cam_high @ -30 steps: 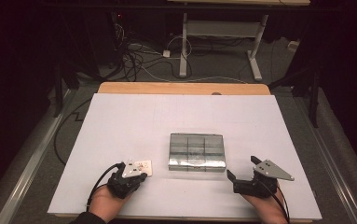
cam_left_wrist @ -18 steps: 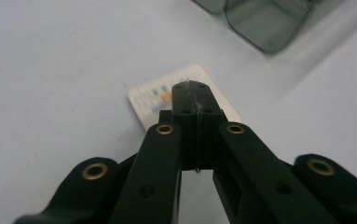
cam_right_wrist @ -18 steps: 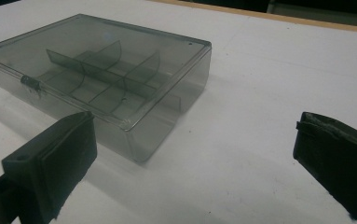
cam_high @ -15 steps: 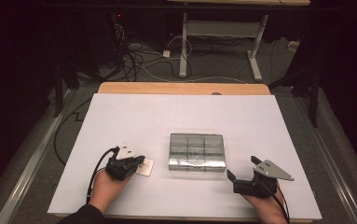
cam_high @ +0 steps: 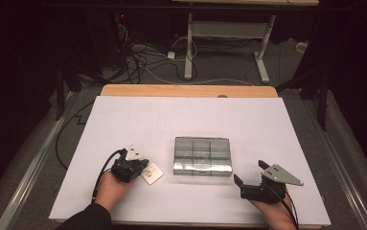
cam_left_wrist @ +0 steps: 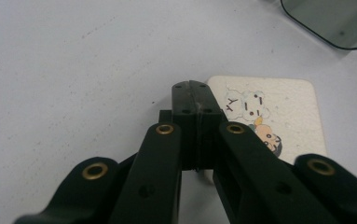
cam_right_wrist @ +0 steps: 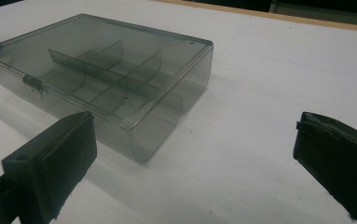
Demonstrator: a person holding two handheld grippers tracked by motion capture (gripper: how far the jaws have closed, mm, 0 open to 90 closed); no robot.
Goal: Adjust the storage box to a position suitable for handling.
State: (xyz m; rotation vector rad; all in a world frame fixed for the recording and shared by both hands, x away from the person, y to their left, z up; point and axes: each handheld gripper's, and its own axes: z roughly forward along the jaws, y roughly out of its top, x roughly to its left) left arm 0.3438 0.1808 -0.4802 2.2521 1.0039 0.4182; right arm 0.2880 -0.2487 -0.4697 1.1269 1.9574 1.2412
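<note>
L hand-held gripper [cam_high: 140, 165] nearer cartoon card [cam_high: 152, 173]

Table [cam_high: 123, 115] is bare and open across the far half and both outer sides. Clear box [cam_high: 202, 156] stands mid-table as the main obstacle; card [cam_high: 152, 174] lies flat just left of it, narrow gap between. Near edge between the hands is open.

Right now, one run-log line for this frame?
left gripper: shut, tips over card, holding nothing | right gripper: open, near box | box: lid closed | table
</note>
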